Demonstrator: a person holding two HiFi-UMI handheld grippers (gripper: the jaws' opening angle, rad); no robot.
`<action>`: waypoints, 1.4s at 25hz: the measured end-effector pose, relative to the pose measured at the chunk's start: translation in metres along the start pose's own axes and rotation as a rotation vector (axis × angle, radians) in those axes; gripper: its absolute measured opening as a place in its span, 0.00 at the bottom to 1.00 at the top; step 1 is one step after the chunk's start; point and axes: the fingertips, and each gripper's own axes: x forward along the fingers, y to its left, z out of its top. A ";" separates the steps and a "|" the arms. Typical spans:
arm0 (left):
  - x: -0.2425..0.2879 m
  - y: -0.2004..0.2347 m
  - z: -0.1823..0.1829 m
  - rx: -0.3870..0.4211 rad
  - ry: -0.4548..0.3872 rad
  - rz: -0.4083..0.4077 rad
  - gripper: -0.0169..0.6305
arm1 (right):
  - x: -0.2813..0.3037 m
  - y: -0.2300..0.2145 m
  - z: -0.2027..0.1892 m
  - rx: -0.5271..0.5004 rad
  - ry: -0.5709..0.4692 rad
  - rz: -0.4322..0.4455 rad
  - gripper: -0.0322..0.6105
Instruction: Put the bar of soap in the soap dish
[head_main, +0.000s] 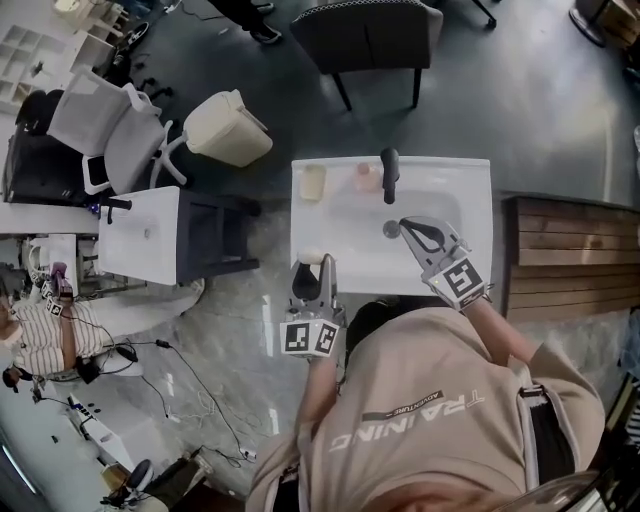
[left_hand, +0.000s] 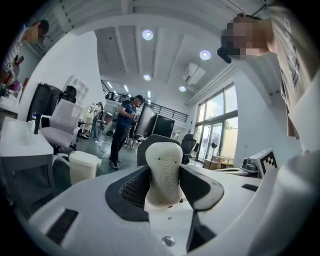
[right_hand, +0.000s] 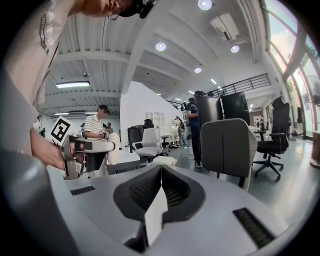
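1. Head view:
   - The left gripper (head_main: 318, 268) sits at the near left edge of the white sink (head_main: 470, 200).
   - Its jaws are clamped on a cream bar of soap (head_main: 310, 257).
   - A beige rectangular piece on the far left of the sink top, left of the dark faucet (head_main: 390, 172), is probably the soap dish (head_main: 313, 182). It is well apart from the bar.
   - The right gripper (head_main: 410, 226) is over the basin, near the drain.

2. Left gripper view:
   - The bar of soap (left_hand: 163, 172) stands upright between the ribbed pads, pinched across its narrow waist.
   - Its top pokes above the jaws.
   - Judgement: it is light and rigid, but waxy and rounded, so it is likely to squirt out if squeezed hard or wet.
   - The mid-waist hold looks like the right place. Firm, even pressure should keep it.

3. Right gripper view:
   - The jaws are pressed together with nothing between them.
   - The left gripper (right_hand: 85, 147) shows at the left with the bar (right_hand: 113, 148) in it.
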 end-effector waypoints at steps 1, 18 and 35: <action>0.003 0.002 0.001 0.008 0.007 -0.009 0.30 | 0.001 0.000 0.000 0.007 0.002 -0.004 0.07; 0.092 0.074 -0.007 0.016 0.120 -0.200 0.30 | 0.018 -0.017 0.024 0.036 -0.004 -0.258 0.07; 0.177 0.148 -0.111 0.042 0.453 -0.115 0.30 | 0.016 -0.056 -0.007 0.141 0.030 -0.419 0.07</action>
